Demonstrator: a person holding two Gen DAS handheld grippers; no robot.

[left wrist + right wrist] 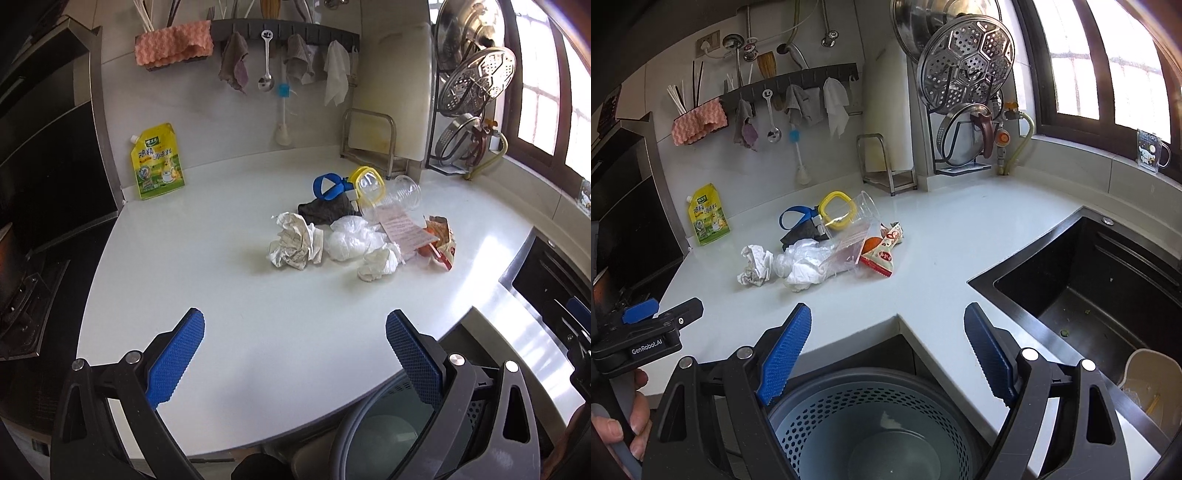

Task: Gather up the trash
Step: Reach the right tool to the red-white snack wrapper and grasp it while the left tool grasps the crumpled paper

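Note:
A pile of trash lies mid-counter: a crumpled paper ball [293, 242] [755, 266], a white plastic bag [351, 238] [803, 260], a tissue wad [378, 266], a pink slip [402, 230], a red snack wrapper [439, 242] [882, 249], a clear cup [400, 194] [862, 208], a dark cloth [327, 210] and blue and yellow rings [364, 181]. A grey perforated bin [871, 417] [384, 424] stands below the counter edge. My left gripper [295, 354] is open and empty over the near counter. My right gripper [888, 354] is open and empty above the bin.
A yellow seasoning pouch [157, 162] leans on the back wall. A black sink [1089, 295] is on the right, holding a beige bowl [1148, 384]. A lid rack [964, 110] and cutting-board stand [882, 162] stand at the back. A stove [22, 288] is on the left.

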